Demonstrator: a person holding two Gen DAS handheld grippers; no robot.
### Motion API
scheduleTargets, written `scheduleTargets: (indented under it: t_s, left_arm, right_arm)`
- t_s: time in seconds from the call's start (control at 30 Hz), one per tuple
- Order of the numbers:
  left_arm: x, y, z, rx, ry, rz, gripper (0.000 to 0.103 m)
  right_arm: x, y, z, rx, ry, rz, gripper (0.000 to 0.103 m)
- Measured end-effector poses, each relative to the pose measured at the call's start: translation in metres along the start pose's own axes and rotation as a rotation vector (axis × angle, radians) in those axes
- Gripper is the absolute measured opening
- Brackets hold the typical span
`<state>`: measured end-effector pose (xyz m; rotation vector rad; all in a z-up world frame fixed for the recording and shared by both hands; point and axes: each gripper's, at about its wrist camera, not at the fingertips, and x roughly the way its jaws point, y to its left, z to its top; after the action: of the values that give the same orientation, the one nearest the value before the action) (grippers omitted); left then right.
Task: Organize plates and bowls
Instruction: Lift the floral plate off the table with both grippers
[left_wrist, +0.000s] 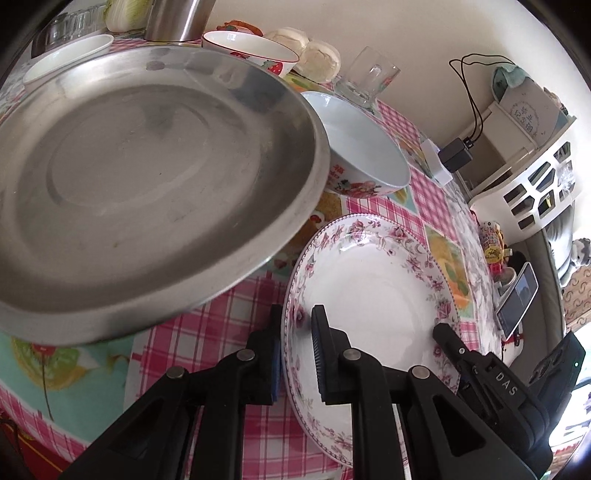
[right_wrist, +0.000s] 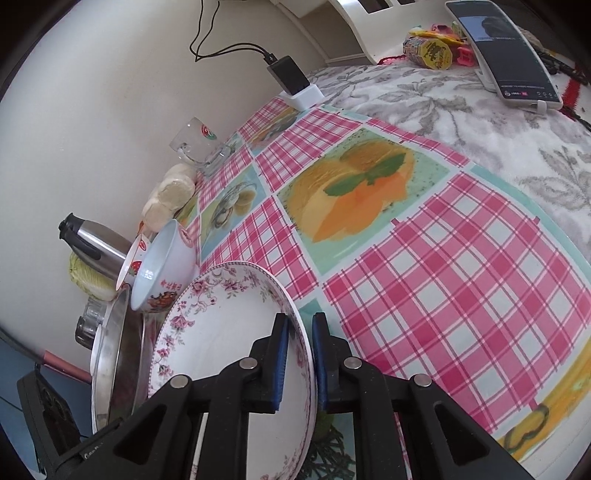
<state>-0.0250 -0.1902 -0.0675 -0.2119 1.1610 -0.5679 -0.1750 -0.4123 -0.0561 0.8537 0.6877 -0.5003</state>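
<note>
So we're barely started: both grippers, left (left_wrist: 295, 354) and right (right_wrist: 298, 360), have fingers pinching the floral plate (left_wrist: 369, 291), while the bowls (left_wrist: 365, 144) sit unstacked on the counter (right_wrist: 461, 277).

I see a pink checked tablecloth (right_wrist: 461, 295) with fruit pictures on my table, and a grey flowery cloth (right_wrist: 461, 110) lies past it. By the wall stand a clear glass mug (right_wrist: 197, 146), some round white buns (right_wrist: 171, 195), a shiny metal jug (right_wrist: 92, 242) and a black charger (right_wrist: 288, 74) with a wire. A phone (right_wrist: 506, 51) leans on its stand, and a white basket (left_wrist: 535, 181) sits near the wall.
</note>
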Motion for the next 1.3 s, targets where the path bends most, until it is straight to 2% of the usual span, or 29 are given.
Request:
scheduleTargets:
  t_s: [0.4,0.9,1.03,1.3]
  left_arm:
    - [-0.002,0.008,0.005,-0.006,-0.039,-0.035,0.016]
    - [0.003,-0.005,0.011,0.044,-0.028,0.006,0.016]
    - [0.002,-0.010,0.011,0.064,-0.028,0.015,0.015]
    - [-0.004,-0.022,0.010,0.110,-0.037,0.005,0.010]
  right_arm:
    - [0.003,-0.003,0.001,0.007,-0.006,0.020,0.014]
    - [0.005,0.003,0.002,-0.023,-0.007,0.000,0.014]
    - [0.002,0.005,0.003,-0.059,-0.004,-0.017,0.013]
    - [-0.008,-0.004,0.006,-0.046,-0.007,-0.020,0.011]
